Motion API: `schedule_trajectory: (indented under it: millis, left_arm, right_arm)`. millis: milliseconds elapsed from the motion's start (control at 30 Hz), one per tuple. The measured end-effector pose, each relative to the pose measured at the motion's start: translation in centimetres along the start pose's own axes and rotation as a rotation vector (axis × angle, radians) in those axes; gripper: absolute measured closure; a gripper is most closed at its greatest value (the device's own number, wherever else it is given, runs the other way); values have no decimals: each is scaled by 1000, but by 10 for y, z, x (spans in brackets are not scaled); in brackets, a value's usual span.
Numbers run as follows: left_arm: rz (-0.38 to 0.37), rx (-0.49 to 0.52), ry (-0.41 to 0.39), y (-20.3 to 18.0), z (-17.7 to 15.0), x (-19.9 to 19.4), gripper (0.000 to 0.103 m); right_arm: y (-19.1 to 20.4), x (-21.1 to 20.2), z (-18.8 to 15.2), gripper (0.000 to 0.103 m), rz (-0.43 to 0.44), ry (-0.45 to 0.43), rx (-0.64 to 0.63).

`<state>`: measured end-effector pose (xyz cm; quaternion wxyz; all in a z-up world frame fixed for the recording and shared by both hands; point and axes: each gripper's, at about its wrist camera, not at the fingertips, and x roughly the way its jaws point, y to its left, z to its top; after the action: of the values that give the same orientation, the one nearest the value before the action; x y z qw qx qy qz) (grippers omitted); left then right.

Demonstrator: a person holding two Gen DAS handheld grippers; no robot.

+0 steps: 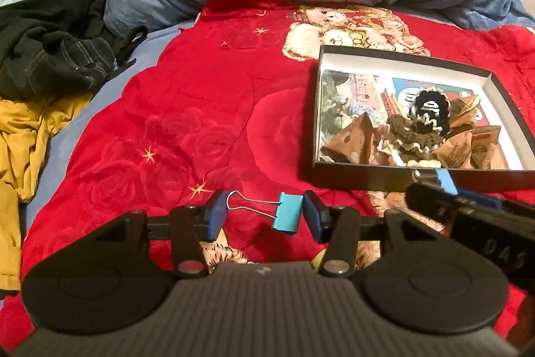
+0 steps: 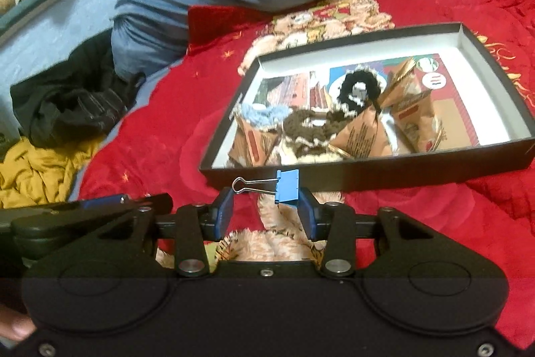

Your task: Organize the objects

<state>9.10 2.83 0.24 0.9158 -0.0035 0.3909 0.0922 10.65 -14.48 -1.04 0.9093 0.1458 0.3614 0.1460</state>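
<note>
Teal binder clip [image 1: 286,213] is pinched lengthwise in my left tool [image 1: 260,213], a little before the near wall of the box [image 2: 367,169]. My right tool [image 2: 265,209] pinches the blue binder clip [image 2: 287,188], close at that same wall. Inside the box already lie crochet pieces [image 2: 307,126] and brown paper packets [image 2: 361,136]. I judge that only these two clips still have to go in.
</note>
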Motion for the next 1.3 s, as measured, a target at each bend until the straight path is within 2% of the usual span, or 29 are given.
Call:
schedule_trajectory:
  millis: [33, 167, 267, 367, 433, 467, 500, 533, 667, 800, 900, 1033, 1267, 1300]
  left_arm:
    - [-1, -2, -7, 0, 1, -1, 50]
    - [-25, -19, -34, 3, 5, -6, 50]
    - [-23, -19, -31, 2, 5, -5, 50]
    - [-9, -7, -21, 2, 1, -4, 50]
    - [-1, -3, -12, 2, -2, -2, 50]
    - [3, -3, -3, 2, -3, 0, 50]
    - [5, -3, 2, 3, -3, 1, 49]
    - [9, -6, 5, 4, -3, 3, 49]
    - [10, -15, 19, 6, -3, 8, 49]
    - [15, -11, 40, 6, -4, 14, 49]
    - [11, -13, 49, 6, -4, 16, 49]
    - [4, -17, 42, 7, -4, 14, 49]
    - [2, -21, 30, 6, -2, 12, 49]
    - [2, -20, 25, 6, -2, 12, 49]
  right_arm:
    - [-1, -2, 2, 83, 7, 1, 9]
    - [-10, -8, 9, 83, 57, -3, 70]
    - [-11, -9, 11, 83, 28, -17, 50]
    - [-18, -7, 8, 82, 27, 2, 84]
    - [-22, -6, 7, 77, 9, 1, 92]
    - [-23, -4, 6, 70, 2, 1, 85]
    - [-24, -2, 5, 54, -7, -1, 76]
    - [-24, 1, 4, 50, -19, -7, 67]
    - [-18, 18, 0, 50, -13, 20, 18]
    - [-4, 41, -8, 50, -47, 61, -80]
    - [4, 54, -17, 59, -59, 102, -123]
    - [14, 56, -25, 79, -116, 99, -193]
    - [14, 48, -23, 85, -103, 83, -168]
    - [14, 46, -22, 97, -100, 81, -167]
